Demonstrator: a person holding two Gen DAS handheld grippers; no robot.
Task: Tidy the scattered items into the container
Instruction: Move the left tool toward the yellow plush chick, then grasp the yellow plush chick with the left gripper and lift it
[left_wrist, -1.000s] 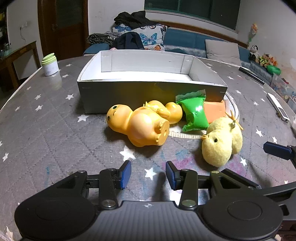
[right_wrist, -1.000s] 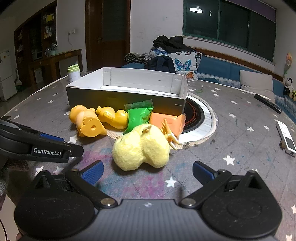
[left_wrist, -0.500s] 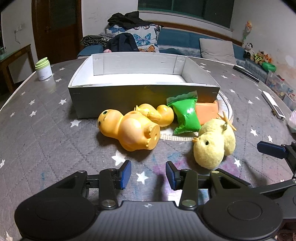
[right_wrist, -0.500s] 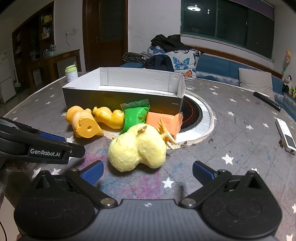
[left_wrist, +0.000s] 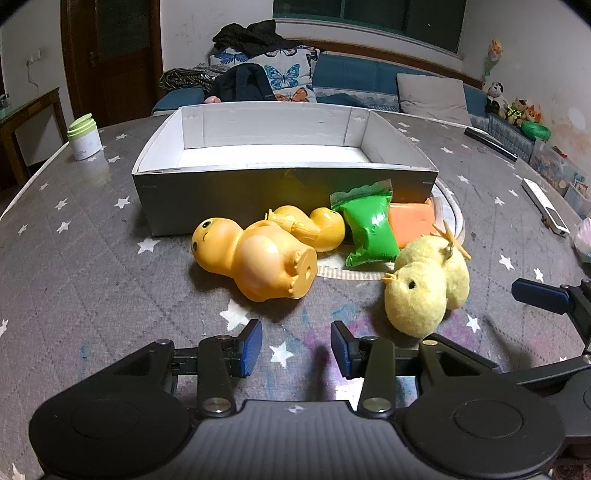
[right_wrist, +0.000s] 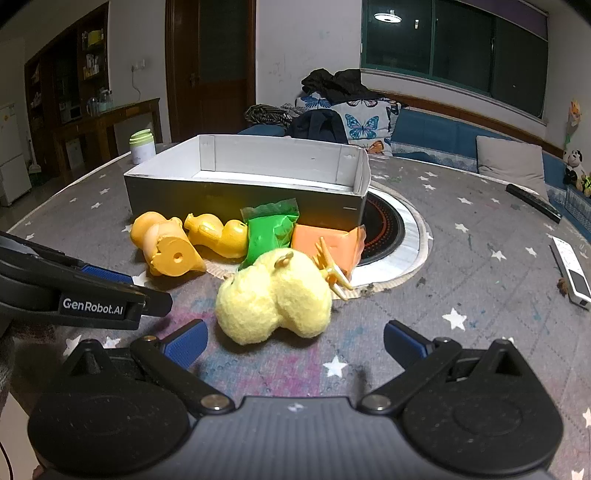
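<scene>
Your left gripper (left_wrist: 295, 349) sits at the bottom centre of its view, jaws partly open and empty, facing the orange duck toy (left_wrist: 255, 254) lying mid-frame. Your right gripper (right_wrist: 293, 341) has its jaws spread wide and empty, just short of the yellow plush chick (right_wrist: 273, 297). The grey box (left_wrist: 284, 177) stands behind both toys, upper centre.

Empty box (left_wrist: 229, 201), orange doll (left_wrist: 258, 258), fluffy chick (left_wrist: 424, 291), jaws parted
</scene>
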